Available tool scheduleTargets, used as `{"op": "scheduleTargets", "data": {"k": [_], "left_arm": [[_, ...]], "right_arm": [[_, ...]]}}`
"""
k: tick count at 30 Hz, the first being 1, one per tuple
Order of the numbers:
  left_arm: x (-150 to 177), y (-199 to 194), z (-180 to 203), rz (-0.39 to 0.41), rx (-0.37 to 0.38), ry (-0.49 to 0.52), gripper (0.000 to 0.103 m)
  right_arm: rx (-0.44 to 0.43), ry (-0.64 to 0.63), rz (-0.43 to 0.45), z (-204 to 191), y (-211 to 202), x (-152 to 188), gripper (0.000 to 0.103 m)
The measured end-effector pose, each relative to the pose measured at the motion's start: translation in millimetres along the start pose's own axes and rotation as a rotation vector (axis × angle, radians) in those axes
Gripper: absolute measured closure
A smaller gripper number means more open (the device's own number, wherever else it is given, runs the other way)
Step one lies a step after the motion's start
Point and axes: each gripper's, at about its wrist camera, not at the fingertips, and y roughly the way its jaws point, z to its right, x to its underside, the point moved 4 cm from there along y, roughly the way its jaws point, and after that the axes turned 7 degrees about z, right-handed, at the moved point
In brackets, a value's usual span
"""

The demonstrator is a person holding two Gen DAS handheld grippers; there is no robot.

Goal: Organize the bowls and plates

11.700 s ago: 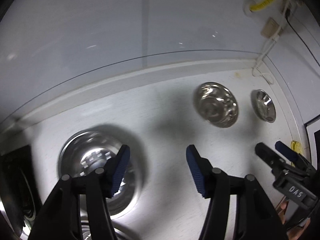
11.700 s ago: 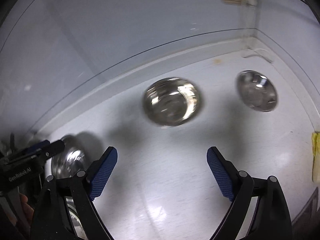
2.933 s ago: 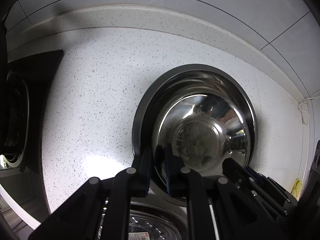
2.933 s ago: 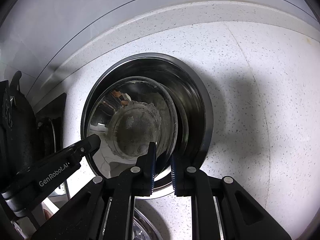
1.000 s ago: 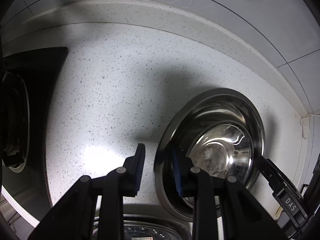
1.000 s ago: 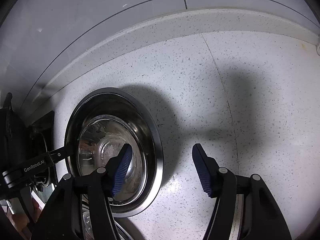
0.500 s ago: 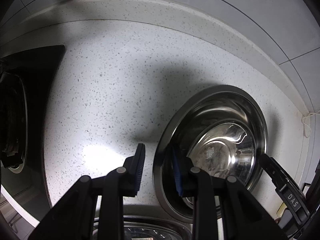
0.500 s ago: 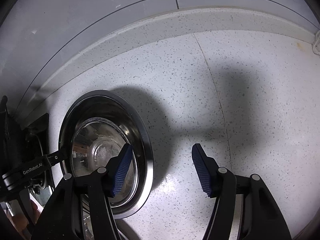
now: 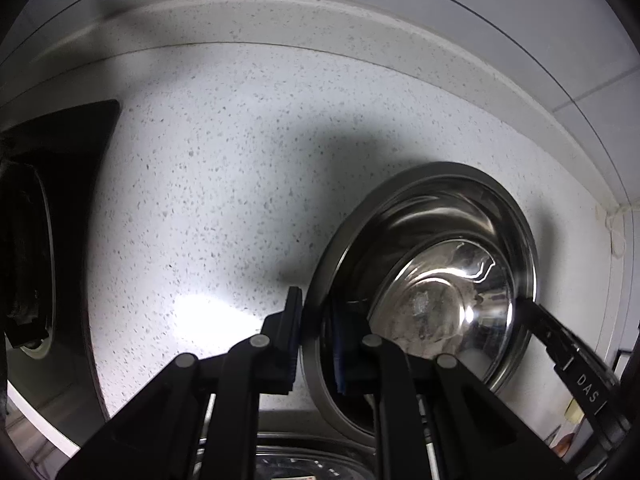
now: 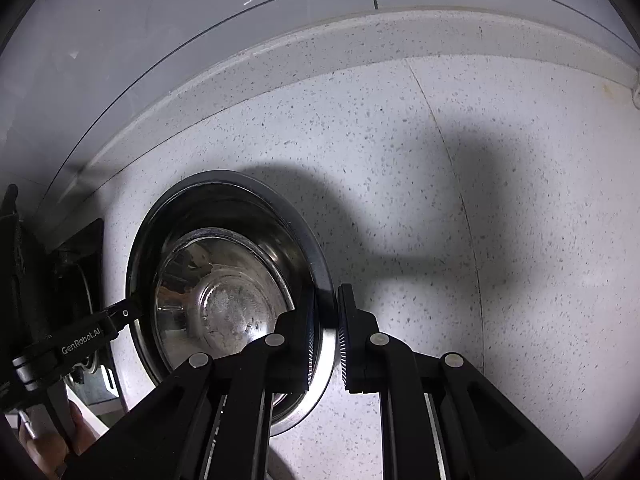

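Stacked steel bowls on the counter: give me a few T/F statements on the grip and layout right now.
1. A smaller bowl sits nested inside the large bowl. True.
2. The left gripper is clamped on the large bowl's rim. True: one of its fingers is inside the rim and one outside.
3. The right gripper hangs open over bare counter. False: it is shut on the opposite rim of the same bowl.
4. The bowls stand on a wooden table. False: they stand on a white speckled countertop.
5. The smaller bowl is upside down. False: its opening faces up.
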Motion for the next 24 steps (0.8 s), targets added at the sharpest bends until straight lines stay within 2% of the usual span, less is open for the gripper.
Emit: {"op": "scheduleTargets", "data": {"k": [12, 24], "left_arm": [[-3, -16, -4, 0.025, -0.022, 0.026, 0.090], [16, -55, -21, 0.078, -0.041, 0.019, 0.090]], "right_arm": [[0.023, -0.039, 0.023, -8, -14, 6, 0.093], [0.019, -0.070, 0.065, -28, -40, 23, 0.093]]}}
